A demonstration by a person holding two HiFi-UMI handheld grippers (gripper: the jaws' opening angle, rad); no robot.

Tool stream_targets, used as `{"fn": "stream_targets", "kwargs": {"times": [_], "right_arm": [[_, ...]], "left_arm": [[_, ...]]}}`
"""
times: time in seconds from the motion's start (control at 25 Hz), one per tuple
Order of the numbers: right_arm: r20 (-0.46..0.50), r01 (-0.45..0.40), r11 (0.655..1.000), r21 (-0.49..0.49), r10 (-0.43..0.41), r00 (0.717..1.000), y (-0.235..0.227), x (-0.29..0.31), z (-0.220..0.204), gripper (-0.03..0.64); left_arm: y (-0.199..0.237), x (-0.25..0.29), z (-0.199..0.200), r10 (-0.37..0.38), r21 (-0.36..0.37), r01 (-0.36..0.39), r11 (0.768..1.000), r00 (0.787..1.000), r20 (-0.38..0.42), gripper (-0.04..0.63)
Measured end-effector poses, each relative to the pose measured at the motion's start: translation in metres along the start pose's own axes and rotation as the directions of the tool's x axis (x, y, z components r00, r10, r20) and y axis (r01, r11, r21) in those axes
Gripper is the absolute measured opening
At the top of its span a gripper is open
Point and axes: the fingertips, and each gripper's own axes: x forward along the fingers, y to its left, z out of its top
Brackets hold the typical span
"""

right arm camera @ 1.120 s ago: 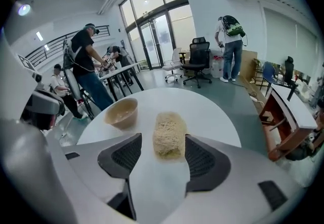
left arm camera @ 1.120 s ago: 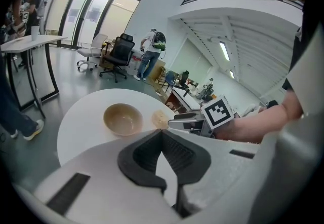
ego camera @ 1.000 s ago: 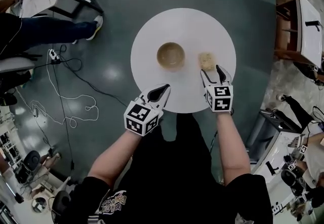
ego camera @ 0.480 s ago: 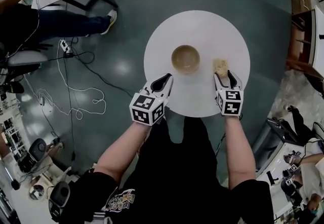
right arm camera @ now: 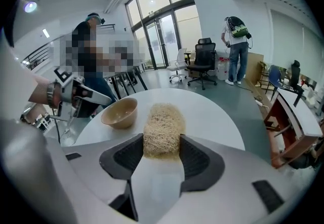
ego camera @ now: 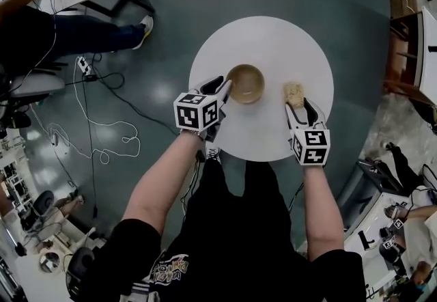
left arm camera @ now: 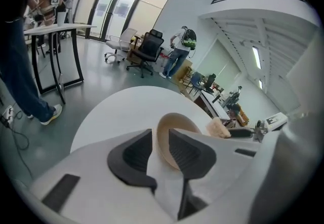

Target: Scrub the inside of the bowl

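Round white table (ego camera: 273,41), tan bowl (ego camera: 246,83) upright near its middle, empty inside. Straw-coloured scrub pad (ego camera: 294,93) lies flat on the table just right of the bowl, not touching it.

L gripper (ego camera: 222,91) is at the bowl's left side, angled down. Its jaws are narrowly apart w/ the bowl's near wall between them, one pad outside and one inside; no clear squeeze seen.

R gripper (ego camera: 301,106) is at the pad's near end. Its jaws have just been closing, still fairly wide, black pads against both sides of the scrub pad, which sits on the table.
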Motion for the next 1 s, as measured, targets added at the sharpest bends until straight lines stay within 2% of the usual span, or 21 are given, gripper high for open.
{"fn": "stream_targets", "kwargs": {"times": [0.36, 0.44, 0.48, 0.6, 0.8, 1.0], "right_arm": [[0.016, -0.050, 0.998, -0.028, 0.050, 0.999, 0.008, -0.007, 0.004, 0.233], [0.020, -0.055, 0.998, -0.032, 0.056, 0.998, 0.009, -0.006, 0.007, 0.233], [0.022, -0.058, 0.998, -0.036, 0.059, 0.998, 0.010, -0.006, 0.009, 0.233], [0.028, -0.066, 0.997, -0.047, 0.067, 0.997, 0.012, -0.005, 0.012, 0.233], [0.043, -0.092, 0.993, -0.073, 0.096, 0.994, 0.022, -0.009, 0.021, 0.233], [0.078, -0.141, 0.978, -0.156, 0.154, 0.985, 0.053, -0.014, 0.053, 0.230]], "left_arm": [[0.007, 0.029, -0.005, 0.001, 0.070, 0.009, 0.998, 0.991, -0.136, 0.092], [0.010, 0.032, -0.007, 0.019, 0.085, -0.005, 0.996, 0.988, -0.156, 0.053], [0.011, 0.033, -0.006, 0.029, 0.094, -0.015, 0.995, 0.987, -0.157, 0.025], [0.011, 0.033, -0.005, 0.056, 0.116, -0.038, 0.993, 0.987, -0.151, 0.020], [0.002, 0.022, 0.001, 0.072, 0.098, -0.061, 0.993, 0.990, -0.120, 0.020], [-0.008, 0.002, 0.016, 0.089, 0.131, -0.077, 0.988, 0.992, -0.087, 0.020]]}}
